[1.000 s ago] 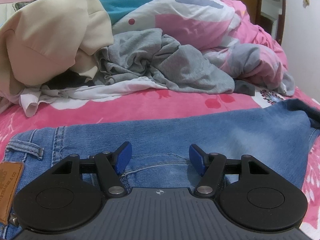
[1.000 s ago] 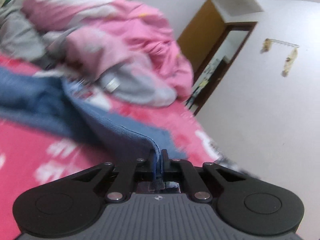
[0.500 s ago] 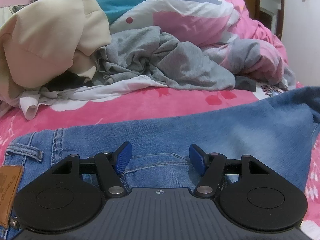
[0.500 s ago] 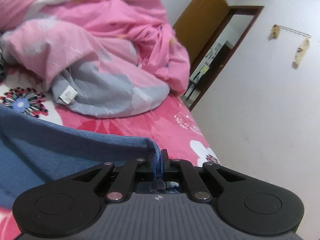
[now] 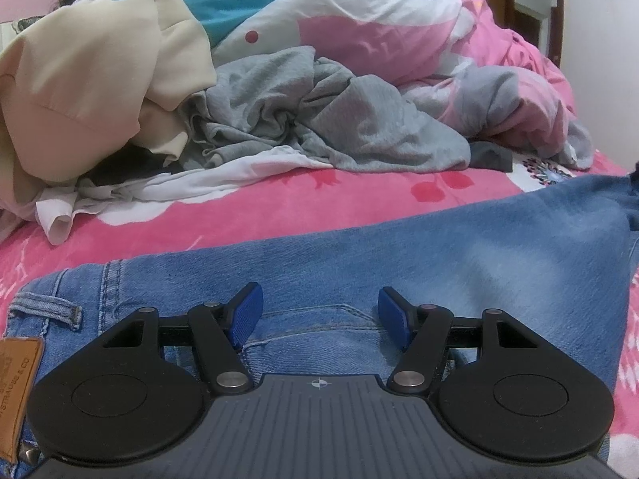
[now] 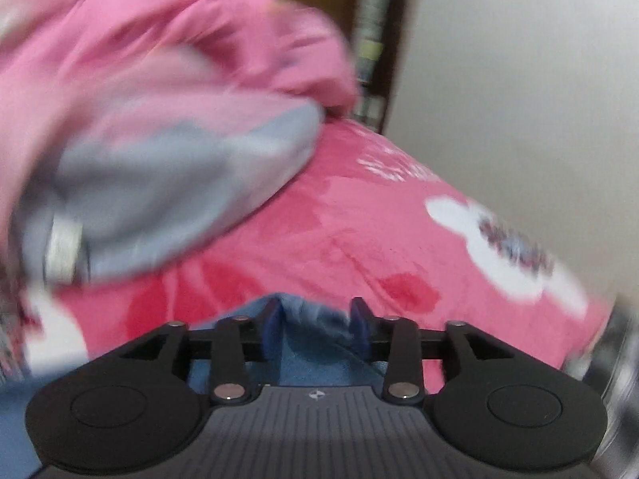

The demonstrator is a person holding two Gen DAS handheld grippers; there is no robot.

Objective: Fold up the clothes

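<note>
The jeans [image 5: 399, 263] lie flat across the pink bed [image 5: 247, 215], just under and ahead of the left gripper [image 5: 320, 311]. Its fingers [image 5: 245, 309] stand spread above the denim near the waistband, pinching nothing, probably to keep this end in place for the fold. The right gripper [image 6: 317, 321] is opening; a denim edge [image 6: 315, 311] lies loose between its fingers, so it seems to let go the folded leg. The unfolded clothes [image 5: 319, 119] wait well beyond the fingers.
</note>
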